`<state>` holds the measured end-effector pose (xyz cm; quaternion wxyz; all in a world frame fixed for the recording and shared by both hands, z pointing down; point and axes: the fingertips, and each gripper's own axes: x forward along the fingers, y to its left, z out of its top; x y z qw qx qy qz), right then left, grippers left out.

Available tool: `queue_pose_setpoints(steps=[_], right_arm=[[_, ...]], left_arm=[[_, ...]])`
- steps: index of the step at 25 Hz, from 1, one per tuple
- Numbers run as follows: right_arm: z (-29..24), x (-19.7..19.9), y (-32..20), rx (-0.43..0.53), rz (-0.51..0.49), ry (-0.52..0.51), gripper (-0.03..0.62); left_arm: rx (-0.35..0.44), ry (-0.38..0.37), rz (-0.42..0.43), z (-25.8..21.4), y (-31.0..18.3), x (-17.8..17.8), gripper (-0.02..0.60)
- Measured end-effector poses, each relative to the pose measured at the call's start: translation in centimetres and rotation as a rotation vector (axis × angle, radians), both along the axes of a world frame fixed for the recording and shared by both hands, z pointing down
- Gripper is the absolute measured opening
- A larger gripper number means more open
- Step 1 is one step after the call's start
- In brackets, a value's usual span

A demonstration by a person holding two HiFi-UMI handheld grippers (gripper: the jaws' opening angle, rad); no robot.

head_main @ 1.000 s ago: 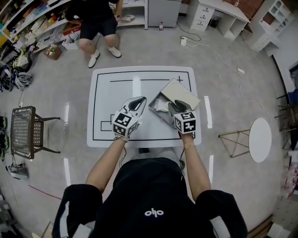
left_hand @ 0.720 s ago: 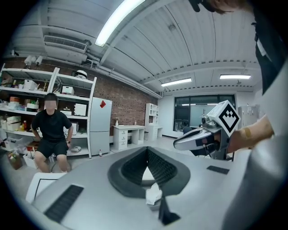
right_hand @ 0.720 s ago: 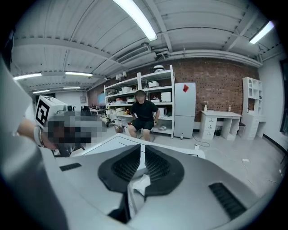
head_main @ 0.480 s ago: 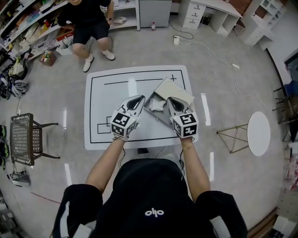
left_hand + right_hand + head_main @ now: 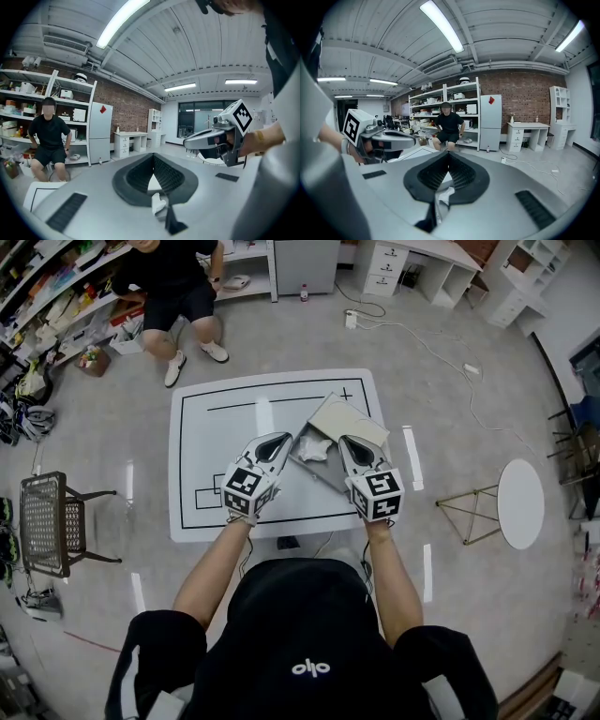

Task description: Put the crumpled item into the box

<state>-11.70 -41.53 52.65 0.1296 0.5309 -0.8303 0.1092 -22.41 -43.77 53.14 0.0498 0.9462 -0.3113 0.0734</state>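
Writing: I read only "olo" on the shirt [image 5: 309, 669]. White crumpled item [image 5: 315, 448] lies in the open box [image 5: 347, 420] near the table's [image 5: 225, 437] right edge. My left gripper [image 5: 281, 440] is closed, empty; the right gripper [image 5: 345, 441] has just been closing, empty.

The right gripper [image 5: 344, 442], its fingers [image 5: 461, 176] just closed on nothing, covers the near right corner of the box [image 5: 342, 420]; the crumpled item [image 5: 315, 448] inside shows too small to tell its material; the head view's top edge cuts off the seated person [image 5: 173, 282] above the shoulders.
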Motion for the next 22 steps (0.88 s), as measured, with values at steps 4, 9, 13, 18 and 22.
queue_pose_setpoints(steps=[4, 9, 13, 18, 22], right_arm=[[0.0, 0.0, 0.4, 0.007, 0.002, 0.001, 0.011], [-0.2, 0.0, 0.6, 0.007, 0.005, 0.004, 0.010], [-0.2, 0.0, 1.0, 0.008, 0.008, 0.006, 0.009], [-0.3, 0.2, 1.2, 0.007, 0.010, 0.004, 0.009], [0.0, 0.2, 1.2, 0.004, 0.010, 0.007, 0.009]], left_arm=[[0.002, 0.000, 0.003, 0.1, 0.3, -0.1, 0.006], [0.001, 0.001, 0.005, -0.2, 0.4, -0.1, 0.006], [0.003, -0.001, 0.008, -0.1, 0.7, -0.1, 0.006], [0.005, 0.001, 0.011, -0.4, 0.8, 0.0, 0.006], [0.006, 0.000, 0.017, -0.3, 0.8, 0.1, 0.006]])
